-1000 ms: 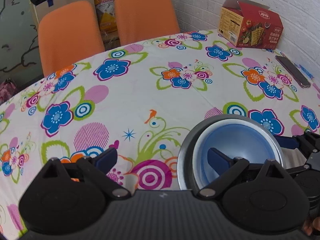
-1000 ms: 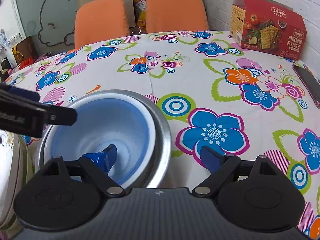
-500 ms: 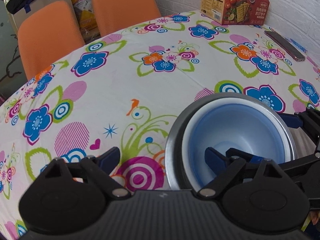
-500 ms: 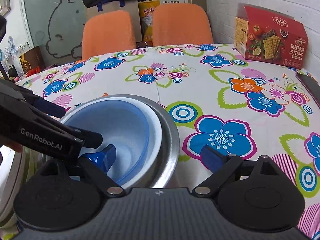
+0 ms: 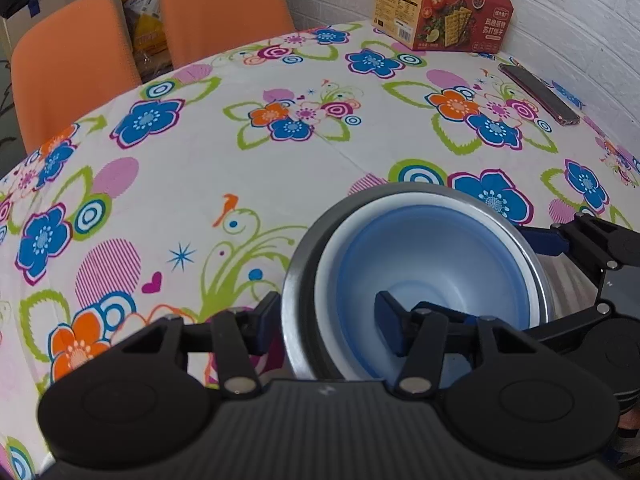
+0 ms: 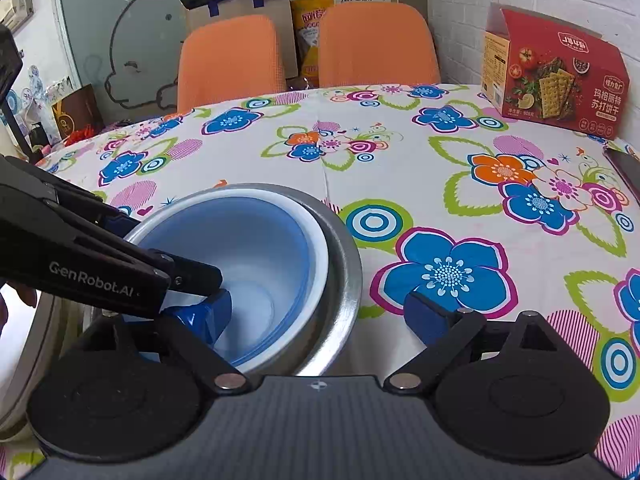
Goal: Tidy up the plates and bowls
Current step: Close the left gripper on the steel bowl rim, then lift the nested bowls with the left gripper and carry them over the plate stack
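Nested stack: blue bowl (image 5: 432,256) inside white bowl (image 5: 400,200) inside steel bowl (image 5: 304,256), on the floral-cloth desk (image 5: 280,160), near edge. Left gripper (image 5: 326,322): jaws spread, straddling the stack's left rim, one finger (image 5: 390,326) inside the blue bowl, the other outside the steel wall. Right gripper (image 6: 320,316): jaws spread across the opposite rim, inner finger just beside the left gripper's. Cream plate (image 6: 24,360) just left of the stack. Cracker box (image 5: 444,8) and phone (image 5: 538,94) far right, well apart. Two orange chairs (image 6: 304,52) behind.
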Available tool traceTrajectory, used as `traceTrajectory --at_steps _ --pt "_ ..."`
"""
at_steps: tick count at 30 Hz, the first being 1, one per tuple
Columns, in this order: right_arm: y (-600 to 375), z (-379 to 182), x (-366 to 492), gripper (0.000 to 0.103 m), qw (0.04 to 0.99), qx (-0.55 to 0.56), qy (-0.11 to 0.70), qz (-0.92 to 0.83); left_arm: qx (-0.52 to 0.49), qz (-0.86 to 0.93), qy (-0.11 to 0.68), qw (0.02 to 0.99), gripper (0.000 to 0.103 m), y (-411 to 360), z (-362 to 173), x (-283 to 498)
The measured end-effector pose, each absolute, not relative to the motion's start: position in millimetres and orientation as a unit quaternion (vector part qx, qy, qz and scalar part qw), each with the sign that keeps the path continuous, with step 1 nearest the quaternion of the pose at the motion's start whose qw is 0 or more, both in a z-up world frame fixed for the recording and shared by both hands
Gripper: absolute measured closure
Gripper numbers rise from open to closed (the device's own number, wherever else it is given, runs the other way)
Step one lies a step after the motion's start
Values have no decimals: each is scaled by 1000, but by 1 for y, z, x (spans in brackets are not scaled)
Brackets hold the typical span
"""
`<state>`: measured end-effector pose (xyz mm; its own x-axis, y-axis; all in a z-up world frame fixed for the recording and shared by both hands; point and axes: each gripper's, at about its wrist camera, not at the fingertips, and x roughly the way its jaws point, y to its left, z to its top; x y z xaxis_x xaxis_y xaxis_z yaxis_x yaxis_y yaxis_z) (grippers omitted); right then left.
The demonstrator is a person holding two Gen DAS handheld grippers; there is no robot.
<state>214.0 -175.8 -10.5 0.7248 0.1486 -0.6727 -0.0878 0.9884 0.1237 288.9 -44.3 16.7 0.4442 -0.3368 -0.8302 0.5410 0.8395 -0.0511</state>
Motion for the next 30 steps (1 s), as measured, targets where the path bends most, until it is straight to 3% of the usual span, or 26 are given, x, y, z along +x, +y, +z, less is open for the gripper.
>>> traceTrajectory --at_steps 9,12,13,14,22,30 --pt "-182 -9 210 28 928 50 357 96 100 -260 468 839 46 -42 16 289" --pt "-184 -9 208 44 927 57 348 126 99 -265 467 838 51 -43 16 287" --pt "-183 -7 209 58 925 59 348 140 94 -264 468 838 53 -42 16 288" --pt "-182 -7 210 65 922 61 352 150 86 -264 470 838 57 -41 16 288" --pt "-173 6 207 65 927 51 345 137 48 -251 473 843 68 -39 29 288" --pt "-175 12 201 64 930 69 337 133 57 -242 459 853 68 -41 42 281"
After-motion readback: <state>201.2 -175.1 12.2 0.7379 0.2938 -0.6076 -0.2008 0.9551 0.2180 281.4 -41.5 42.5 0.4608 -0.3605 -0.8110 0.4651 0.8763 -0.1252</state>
